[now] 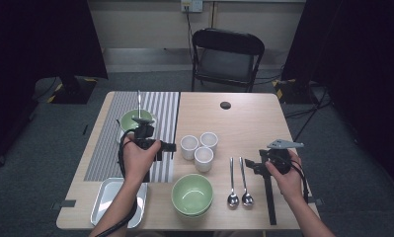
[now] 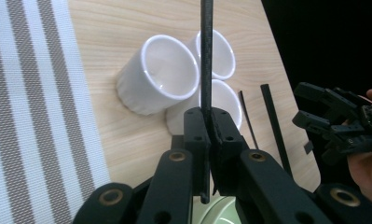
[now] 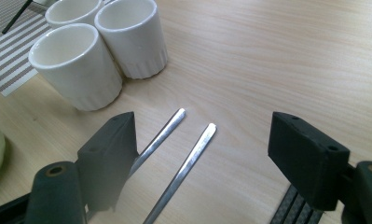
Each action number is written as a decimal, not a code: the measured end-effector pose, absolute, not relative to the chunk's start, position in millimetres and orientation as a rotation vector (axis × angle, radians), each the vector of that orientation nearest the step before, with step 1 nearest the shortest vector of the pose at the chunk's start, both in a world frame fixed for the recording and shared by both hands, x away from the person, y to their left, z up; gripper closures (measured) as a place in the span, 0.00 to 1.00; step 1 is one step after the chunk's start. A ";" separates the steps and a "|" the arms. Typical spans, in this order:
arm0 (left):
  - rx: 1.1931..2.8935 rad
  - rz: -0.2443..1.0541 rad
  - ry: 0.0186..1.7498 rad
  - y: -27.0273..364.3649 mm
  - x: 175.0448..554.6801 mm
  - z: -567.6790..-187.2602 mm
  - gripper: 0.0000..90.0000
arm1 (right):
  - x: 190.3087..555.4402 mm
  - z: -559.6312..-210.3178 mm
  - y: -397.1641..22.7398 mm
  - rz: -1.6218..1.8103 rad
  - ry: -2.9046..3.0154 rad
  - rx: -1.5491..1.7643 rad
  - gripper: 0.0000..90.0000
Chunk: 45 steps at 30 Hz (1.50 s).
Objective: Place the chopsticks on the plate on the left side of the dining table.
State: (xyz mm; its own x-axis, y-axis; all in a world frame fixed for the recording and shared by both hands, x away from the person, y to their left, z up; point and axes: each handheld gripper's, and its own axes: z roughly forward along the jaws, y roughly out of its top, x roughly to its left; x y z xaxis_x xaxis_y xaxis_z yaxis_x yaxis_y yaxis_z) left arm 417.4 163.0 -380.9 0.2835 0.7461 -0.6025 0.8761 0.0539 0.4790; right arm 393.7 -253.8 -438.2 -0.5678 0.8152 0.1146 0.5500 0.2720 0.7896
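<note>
High view: left tool point(image 1: 171, 146) clamped a black stick point(image 2: 205, 51); right tool point(image 3: 202, 154) gaped. Stick could topple cups point(image 1: 199, 147) at three o'clock.

A thin black carbon-fibre rod point(image 2: 206, 70) is pinched between the pads of the left claw point(image 2: 207, 135), running straight out beyond them above three white ceramic cups point(image 2: 158, 74) clustered together, touching, on the pale wooden desk point(image 2: 109, 140).
</note>
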 end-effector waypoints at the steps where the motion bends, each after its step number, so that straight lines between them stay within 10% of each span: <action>1: 1.714 -0.195 1.489 163.0 417.4 -380.9 0.96 | 393.7 -438.5 -254.2 1.187 2.235 1.246 0.26; 45: 1.620 -0.095 1.628 223.0 414.9 -385.3 0.97 | 387.4 -450.9 -263.7 1.172 2.255 1.254 0.26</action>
State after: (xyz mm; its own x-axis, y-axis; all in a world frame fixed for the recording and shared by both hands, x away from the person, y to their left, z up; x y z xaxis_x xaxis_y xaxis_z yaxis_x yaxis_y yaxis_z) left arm 414.9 223.0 -385.3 0.1618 0.8002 -0.5775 0.8621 0.1702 0.4774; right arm 387.4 -263.7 -450.9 -0.5705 0.8130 0.1163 0.5622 0.2834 0.7769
